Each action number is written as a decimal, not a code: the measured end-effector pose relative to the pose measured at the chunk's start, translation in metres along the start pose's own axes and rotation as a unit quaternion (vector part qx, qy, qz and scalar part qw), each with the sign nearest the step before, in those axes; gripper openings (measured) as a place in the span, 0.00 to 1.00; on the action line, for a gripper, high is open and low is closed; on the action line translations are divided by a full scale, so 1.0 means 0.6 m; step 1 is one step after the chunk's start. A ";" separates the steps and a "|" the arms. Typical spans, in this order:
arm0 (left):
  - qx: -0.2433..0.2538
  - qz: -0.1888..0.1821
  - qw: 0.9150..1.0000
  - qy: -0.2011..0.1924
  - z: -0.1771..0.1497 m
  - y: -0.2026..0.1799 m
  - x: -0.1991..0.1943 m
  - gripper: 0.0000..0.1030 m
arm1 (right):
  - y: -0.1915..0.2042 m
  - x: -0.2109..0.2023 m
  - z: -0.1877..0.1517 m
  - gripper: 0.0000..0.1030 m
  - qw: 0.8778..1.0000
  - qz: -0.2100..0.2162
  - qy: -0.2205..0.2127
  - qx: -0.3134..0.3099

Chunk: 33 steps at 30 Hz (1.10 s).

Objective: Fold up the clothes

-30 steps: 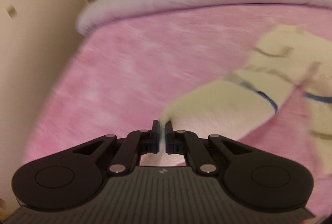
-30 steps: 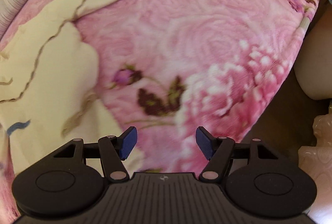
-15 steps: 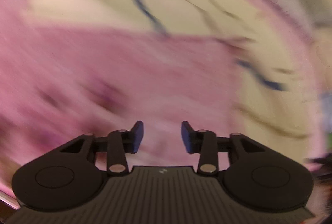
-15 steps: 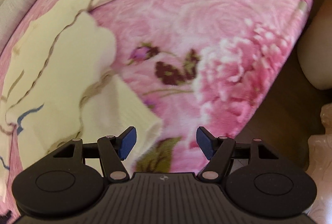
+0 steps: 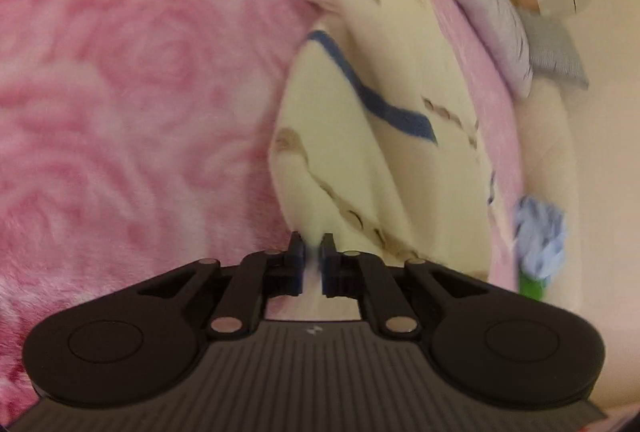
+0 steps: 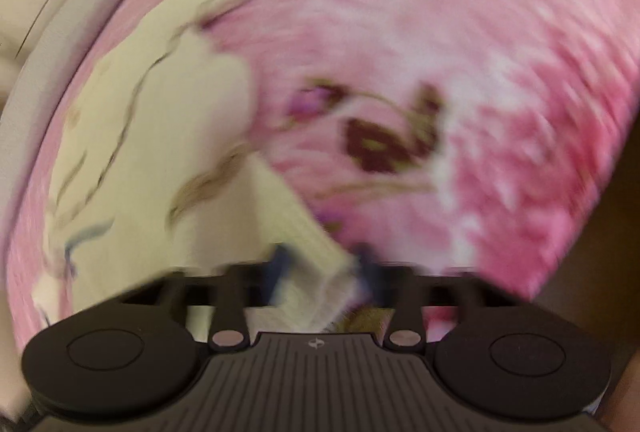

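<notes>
Left gripper (image 5: 311, 258): fingers drawn nearly together, a thin edge of the cream garment (image 5: 360, 168) pinched between the pads at the fingertips.
Right gripper (image 6: 320, 264): badly blurred; jaws closing around the ribbed hem (image 6: 316, 252) of the same garment. The cloth lies between the fingers, but whether the pads already press on it cannot be made out.
Garment position: spread on the pink floral blanket (image 5: 120, 92) covering the bed. It is cream with tan wavy lines and blue stripes. The body lies toward the far edge of the bed, and one narrow part runs out across the blanket beyond it.
Bed, far side: a grey-white quilt (image 5: 488, 0) runs along the far edge beyond the garment. A small blue item (image 5: 540, 240) with something green under it lies beside the bed; its nature is not clear.
Progress, judged: early. The garment looks mostly flat and unfolded, with only wrinkles and one raised ridge near the left gripper. Both hands appear set at the near edge for a first fold.
Remaining, judged: lifting and carrying the held edge over the body, folding in the narrow part, and all later folds and smoothing.
Hidden or unclear: the garment's full outline is cut off in both views, so its type is uncertain. Motion blur softens the right view.
</notes>
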State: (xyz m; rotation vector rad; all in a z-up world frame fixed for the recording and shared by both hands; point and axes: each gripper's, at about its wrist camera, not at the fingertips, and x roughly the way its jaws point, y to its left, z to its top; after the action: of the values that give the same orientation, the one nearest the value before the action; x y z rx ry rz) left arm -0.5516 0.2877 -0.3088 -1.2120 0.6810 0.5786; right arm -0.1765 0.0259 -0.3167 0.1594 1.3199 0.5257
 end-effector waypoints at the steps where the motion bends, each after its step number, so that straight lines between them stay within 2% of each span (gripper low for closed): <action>1: 0.015 0.000 1.000 -0.019 -0.001 -0.016 -0.026 0.04 | 0.008 -0.007 0.005 0.09 1.000 0.008 0.001 -0.019; 2: 0.024 -0.004 0.999 -0.041 -0.002 -0.031 -0.060 0.04 | 0.011 -0.021 0.011 0.08 0.999 0.017 -0.001 -0.029; 3: 0.028 -0.009 0.997 -0.065 -0.005 -0.047 -0.105 0.03 | 0.010 -0.042 0.021 0.08 0.997 0.051 0.015 -0.047; 4: 0.033 -0.012 0.996 -0.088 -0.010 -0.062 -0.151 0.03 | 0.004 -0.070 0.035 0.08 0.996 0.069 0.011 -0.047; 5: 0.037 -0.007 0.994 -0.104 -0.021 -0.073 -0.196 0.03 | -0.004 -0.100 0.049 0.08 0.996 0.078 -0.001 -0.041; 7: 0.038 0.029 0.993 -0.110 -0.052 -0.081 -0.247 0.02 | -0.033 -0.165 0.082 0.07 0.997 0.076 -0.019 -0.027; 9: 0.020 0.103 0.991 -0.085 -0.091 -0.061 -0.253 0.01 | -0.058 -0.198 0.100 0.06 0.996 0.081 -0.005 -0.025; 10: -0.001 0.138 0.989 -0.058 -0.111 -0.037 -0.238 0.05 | -0.068 -0.201 0.102 0.04 0.997 0.076 0.012 -0.030; 12: -0.050 0.180 0.982 -0.018 -0.151 0.011 -0.201 0.06 | -0.083 -0.174 0.094 0.04 0.997 0.020 0.055 -0.052; 13: -0.070 0.178 0.981 -0.015 -0.169 0.025 -0.188 0.07 | -0.091 -0.156 0.088 0.08 0.995 -0.014 0.073 -0.066; 14: -0.085 0.166 0.982 -0.021 -0.178 0.028 -0.174 0.13 | -0.102 -0.141 0.082 0.20 0.993 -0.036 0.087 -0.069; 15: -0.095 0.152 0.983 -0.030 -0.185 0.027 -0.162 0.19 | -0.114 -0.127 0.076 0.21 0.991 -0.053 0.098 -0.069; 16: -0.091 0.135 0.986 -0.046 -0.186 0.016 -0.151 0.33 | -0.126 -0.113 0.070 0.21 0.989 -0.071 0.109 -0.070; 17: -0.086 0.120 0.987 -0.058 -0.186 0.006 -0.140 0.40 | -0.138 -0.109 0.066 0.21 0.991 -0.059 0.106 -0.064; 18: -0.075 0.110 0.989 -0.061 -0.183 -0.001 -0.130 0.40 | -0.143 -0.108 0.065 0.24 0.992 -0.044 0.099 -0.061; 20: -0.055 0.090 0.992 -0.066 -0.175 -0.015 -0.107 0.43 | -0.145 -0.106 0.066 0.35 0.994 -0.021 0.089 -0.062; 21: -0.055 0.083 0.993 -0.064 -0.170 -0.017 -0.091 0.45 | -0.142 -0.103 0.069 0.35 0.994 -0.011 0.085 -0.066; 22: -0.062 0.075 0.993 -0.061 -0.165 -0.017 -0.075 0.48 | -0.140 -0.100 0.071 0.36 0.994 -0.001 0.082 -0.071; 25: -0.099 0.042 0.993 -0.058 -0.159 -0.003 -0.031 0.48 | -0.135 -0.084 0.078 0.48 0.994 0.035 0.083 -0.067; 27: -0.138 0.012 0.989 -0.057 -0.158 0.006 0.000 0.48 | -0.133 -0.070 0.078 0.48 0.993 0.053 0.083 -0.059; 28: -0.155 -0.001 0.986 -0.056 -0.158 0.009 0.015 0.44 | -0.132 -0.062 0.077 0.50 0.993 0.063 0.081 -0.055; 30: -0.172 -0.010 0.984 -0.051 -0.156 0.011 0.035 0.14 | -0.130 -0.037 0.074 0.52 0.994 0.062 0.084 -0.045; 31: -0.163 -0.008 0.985 -0.049 -0.153 0.008 0.033 0.09 | -0.128 -0.030 0.071 0.54 0.994 0.060 0.081 -0.046; 32: -0.150 -0.006 0.987 -0.051 -0.150 0.003 0.025 0.07 | -0.125 -0.025 0.067 0.43 0.994 0.058 0.078 -0.049; 33: -0.127 -0.003 0.990 -0.067 -0.146 -0.008 -0.003 0.07 | -0.117 -0.023 0.066 0.27 0.994 0.053 0.076 -0.064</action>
State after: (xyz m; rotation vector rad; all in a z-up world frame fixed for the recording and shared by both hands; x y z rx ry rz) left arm -0.5635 0.2020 -0.3223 -1.3973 0.5002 0.7511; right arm -0.1214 -0.0343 -0.3227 0.0843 1.4256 0.7218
